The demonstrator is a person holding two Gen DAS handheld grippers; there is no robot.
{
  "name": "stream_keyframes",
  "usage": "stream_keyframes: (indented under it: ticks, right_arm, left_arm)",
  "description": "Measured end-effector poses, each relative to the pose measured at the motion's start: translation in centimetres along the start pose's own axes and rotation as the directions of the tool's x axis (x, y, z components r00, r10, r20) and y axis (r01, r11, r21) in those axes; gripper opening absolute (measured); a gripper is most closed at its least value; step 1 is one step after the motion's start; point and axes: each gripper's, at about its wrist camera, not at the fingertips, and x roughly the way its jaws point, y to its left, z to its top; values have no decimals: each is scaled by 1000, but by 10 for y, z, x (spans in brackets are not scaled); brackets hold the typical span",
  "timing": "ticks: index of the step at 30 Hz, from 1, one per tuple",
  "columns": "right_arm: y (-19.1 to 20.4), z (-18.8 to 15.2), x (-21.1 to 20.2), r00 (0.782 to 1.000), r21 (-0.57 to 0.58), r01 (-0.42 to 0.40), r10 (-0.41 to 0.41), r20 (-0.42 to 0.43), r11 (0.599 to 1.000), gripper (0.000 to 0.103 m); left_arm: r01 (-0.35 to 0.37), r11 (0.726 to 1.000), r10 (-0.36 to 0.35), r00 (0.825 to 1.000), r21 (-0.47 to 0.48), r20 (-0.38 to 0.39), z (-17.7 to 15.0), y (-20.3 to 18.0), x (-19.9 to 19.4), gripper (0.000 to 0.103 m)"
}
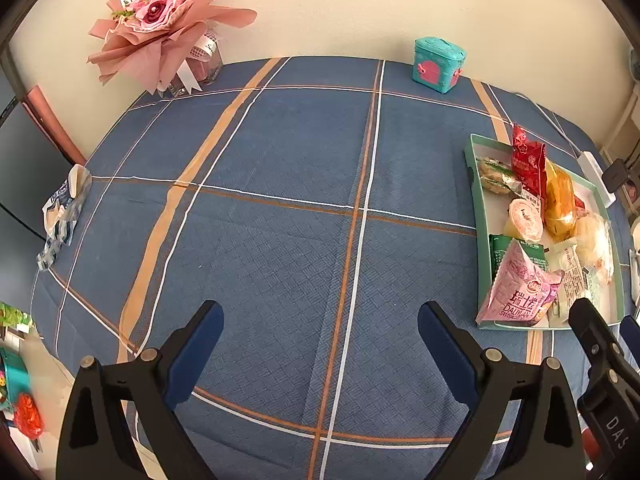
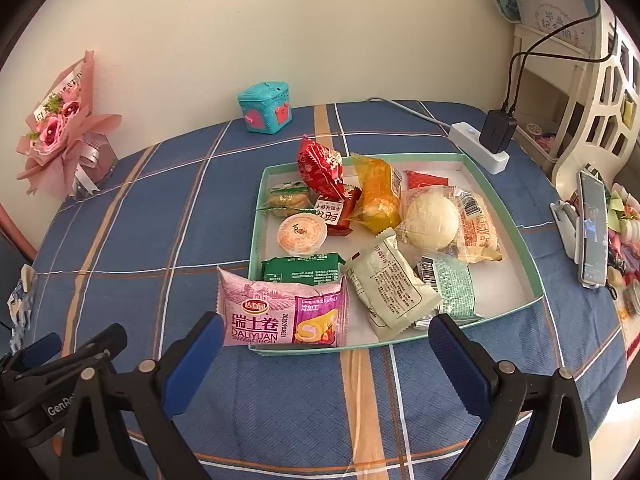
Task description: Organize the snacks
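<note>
While both tools hang above the near edge of the table (image 1: pixel 280 200), nothing is in hand: the left gripper (image 1: pixel 320 340) stands wide open over bare checked cloth, and the right gripper (image 2: pixel 326 354) is spread just as wide, empty, facing the tray (image 2: pixel 516 240).

That shallow green-rimmed tray sits toward the right edge of the table and holds nearly all the snacks in a loose heap. A pink Swiss roll packet (image 2: pixel 282 312) leans over the tray's near left corner, partly propped on the rim. Behind it lie a green wafer pack (image 2: pixel 304 270), a jelly cup (image 2: pixel 302 234), a red packet (image 2: pixel 320 168), an orange-wrapped cake (image 2: pixel 378 196), a round white bun (image 2: pixel 432 220) and a pale cream packet (image 2: pixel 386 288).

At the left edge of the table lies a crumpled blue-and-white wrapper (image 1: pixel 64 212); whether it is a snack or empty wrapping is hard to say from here.

By my reading the sorting is near its end, or between picks. The likeliest next move is to seat the pink packet fully inside the tray: the right gripper would need to close on its near seam and slide it inward without tipping the jelly cup.
</note>
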Motion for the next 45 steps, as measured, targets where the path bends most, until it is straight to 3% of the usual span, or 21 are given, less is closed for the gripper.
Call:
stream_keyframes:
  ticks: [45]
  right_arm:
    - [2,2,2,999,-8,38,-38,1,999,103]
  left_arm:
    - [37,998,-36,999,60,-15,4,1,4,98]
